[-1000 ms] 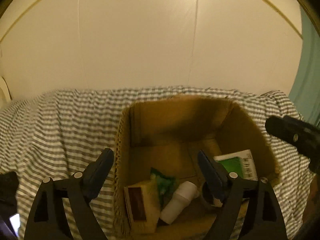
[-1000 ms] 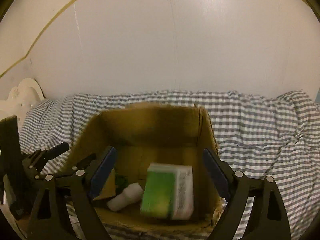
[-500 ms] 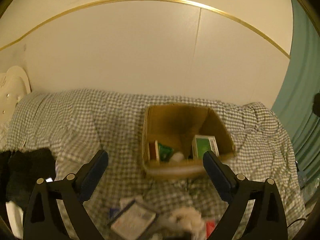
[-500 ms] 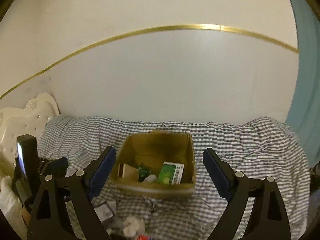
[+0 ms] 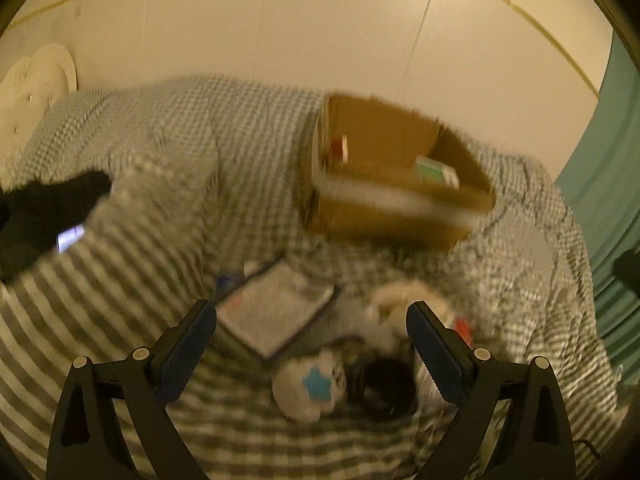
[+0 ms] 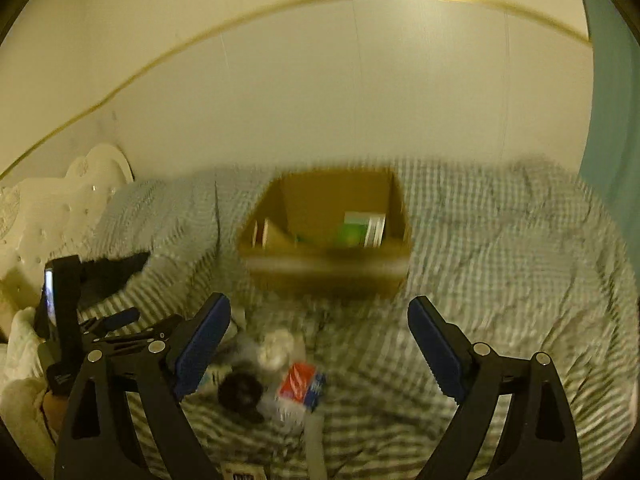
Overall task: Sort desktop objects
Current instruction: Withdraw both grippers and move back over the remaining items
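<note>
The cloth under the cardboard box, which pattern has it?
Grey-and-white checked cloth, clearest in the right wrist view.

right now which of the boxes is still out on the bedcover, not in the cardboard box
The red and white box, lying on the checked bedcover beside a dark round thing. The green box already sits inside the cardboard box.

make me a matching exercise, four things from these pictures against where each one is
Things:
1. green and white box
2. red and white packet
3. framed picture
4. curtain

Places:
A. flat on the checked bedspread, in front of the cardboard box
B. inside the cardboard box, right side
C. far right edge of the view
D. on the bedspread beside a dark round thing

Pairs: 1-B, 2-D, 3-A, 4-C
</note>
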Action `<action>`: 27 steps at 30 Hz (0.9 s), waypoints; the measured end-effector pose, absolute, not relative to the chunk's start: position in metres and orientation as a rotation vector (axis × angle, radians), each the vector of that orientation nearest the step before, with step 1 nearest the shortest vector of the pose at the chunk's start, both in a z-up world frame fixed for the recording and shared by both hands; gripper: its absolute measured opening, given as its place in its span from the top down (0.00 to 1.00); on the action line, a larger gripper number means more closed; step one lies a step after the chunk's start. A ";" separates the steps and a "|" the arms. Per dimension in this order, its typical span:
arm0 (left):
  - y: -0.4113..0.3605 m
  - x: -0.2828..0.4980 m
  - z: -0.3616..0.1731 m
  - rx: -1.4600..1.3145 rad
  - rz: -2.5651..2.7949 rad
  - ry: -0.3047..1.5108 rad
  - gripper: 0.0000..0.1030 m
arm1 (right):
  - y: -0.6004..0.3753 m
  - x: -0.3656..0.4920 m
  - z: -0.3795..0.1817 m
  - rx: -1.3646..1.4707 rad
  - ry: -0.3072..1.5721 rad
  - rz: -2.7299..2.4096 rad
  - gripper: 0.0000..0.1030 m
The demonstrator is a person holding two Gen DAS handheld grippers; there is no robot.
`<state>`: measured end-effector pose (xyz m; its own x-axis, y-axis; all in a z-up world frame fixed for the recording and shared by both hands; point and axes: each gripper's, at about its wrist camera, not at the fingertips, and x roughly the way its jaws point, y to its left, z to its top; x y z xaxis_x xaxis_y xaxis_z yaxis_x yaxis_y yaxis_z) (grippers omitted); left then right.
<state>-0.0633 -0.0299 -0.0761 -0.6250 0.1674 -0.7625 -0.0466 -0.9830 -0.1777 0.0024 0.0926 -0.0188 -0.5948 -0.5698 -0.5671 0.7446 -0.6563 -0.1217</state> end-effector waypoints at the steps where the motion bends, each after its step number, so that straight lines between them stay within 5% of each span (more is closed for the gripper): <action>1: -0.027 -0.058 -0.087 -1.343 2.703 -0.213 0.05 | 0.092 -0.001 -0.031 0.675 0.460 -2.230 0.12; 5: -0.011 -0.047 -0.107 -1.419 2.605 -0.233 0.05 | 0.091 -0.017 -0.074 0.848 0.519 -2.174 0.12; 10: 0.022 -0.042 -0.120 -1.432 2.560 -0.039 0.05 | 0.092 -0.024 -0.092 0.948 0.523 -2.159 0.12; 27: 0.056 -0.032 -0.120 -1.291 2.566 0.137 0.05 | 0.093 -0.011 -0.120 0.987 0.665 -2.172 0.40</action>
